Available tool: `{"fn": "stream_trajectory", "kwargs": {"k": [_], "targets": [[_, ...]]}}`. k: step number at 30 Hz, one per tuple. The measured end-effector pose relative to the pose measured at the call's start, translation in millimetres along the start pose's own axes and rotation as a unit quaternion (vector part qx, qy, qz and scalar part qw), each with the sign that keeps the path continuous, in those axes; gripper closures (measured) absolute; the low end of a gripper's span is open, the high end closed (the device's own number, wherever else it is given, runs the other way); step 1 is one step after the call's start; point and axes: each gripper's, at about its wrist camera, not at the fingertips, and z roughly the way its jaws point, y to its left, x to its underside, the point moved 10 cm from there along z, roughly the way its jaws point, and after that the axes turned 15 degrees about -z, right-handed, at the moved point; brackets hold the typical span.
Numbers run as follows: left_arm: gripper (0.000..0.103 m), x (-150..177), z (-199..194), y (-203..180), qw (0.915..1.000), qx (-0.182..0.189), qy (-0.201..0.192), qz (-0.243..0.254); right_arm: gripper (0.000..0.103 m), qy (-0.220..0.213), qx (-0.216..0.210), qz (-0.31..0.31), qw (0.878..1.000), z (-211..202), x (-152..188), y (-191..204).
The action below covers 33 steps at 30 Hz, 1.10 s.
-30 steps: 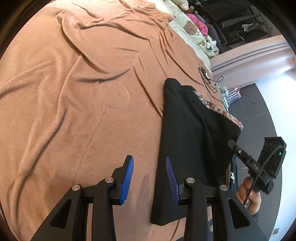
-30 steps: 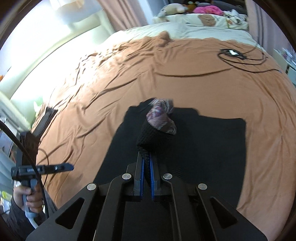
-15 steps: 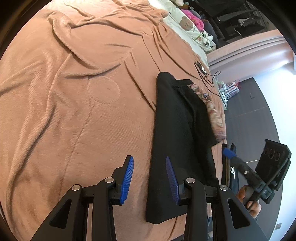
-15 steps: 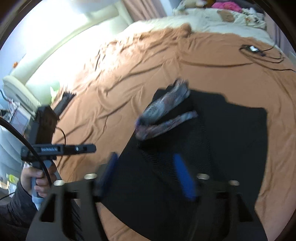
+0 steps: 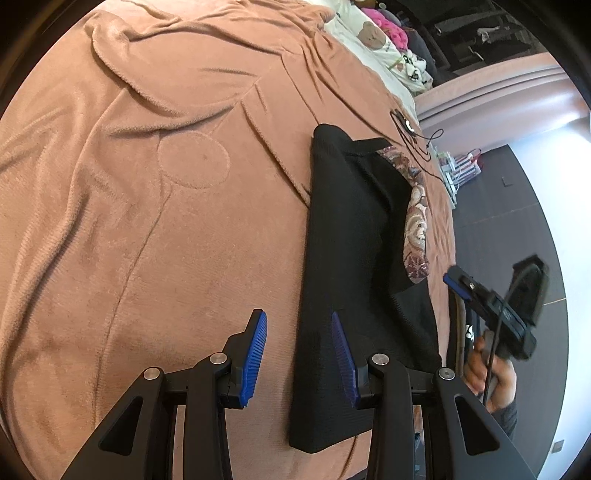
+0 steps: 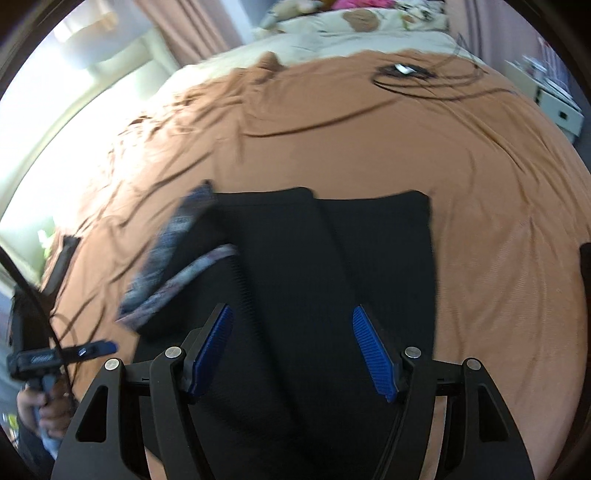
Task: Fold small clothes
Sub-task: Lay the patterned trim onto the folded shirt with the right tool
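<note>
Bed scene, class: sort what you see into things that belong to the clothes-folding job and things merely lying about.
Part of the job:
- black garment with patterned lining, lying on the brown blanket
- left hand-held gripper, open
- right hand-held gripper, open, nothing between its pads

Just lying about:
- black cable
- bear-print pillow
- pink cloth

My left claw [image 5: 298, 354] hangs over the orange-brown blanket [image 5: 147, 206], its blue pads standing apart with nothing pinched between them. The right pad sits above the near edge of the black garment [image 5: 354, 258], which lies folded lengthwise on the blanket, a patterned lining [image 5: 415, 229] showing along its far side. Past the bed's edge, my other hand [image 5: 491, 373] grips the second claw [image 5: 458, 282]. Pillows [image 5: 384, 40] lie at the bed's far end.
</note>
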Motion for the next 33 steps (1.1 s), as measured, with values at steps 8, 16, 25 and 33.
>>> {"fn": "stream_trajectory", "kwargs": {"k": [8, 16, 25, 33], "targets": [[0.065, -3, -4, 9, 1.0, -0.003, -0.003, -0.004, 0.04, 0.023, 0.0, 0.011, 1.0, 40, -19, -10], [0.065, -8, -17, 23, 0.9998, -0.011, -0.01, -0.01, 0.079, 0.056, -0.027, 0.039, 0.997, 75, -16, -21], [0.065, -16, -24, 19, 0.9997, -0.009, -0.017, -0.012, 0.101, 0.023, -0.027, 0.006, 0.999, 40, -33, 2], [0.065, -18, -23, -21, 0.9997, 0.004, -0.016, 0.02, 0.101, -0.001, -0.066, -0.06, 0.996, 17, -30, 62]]}}
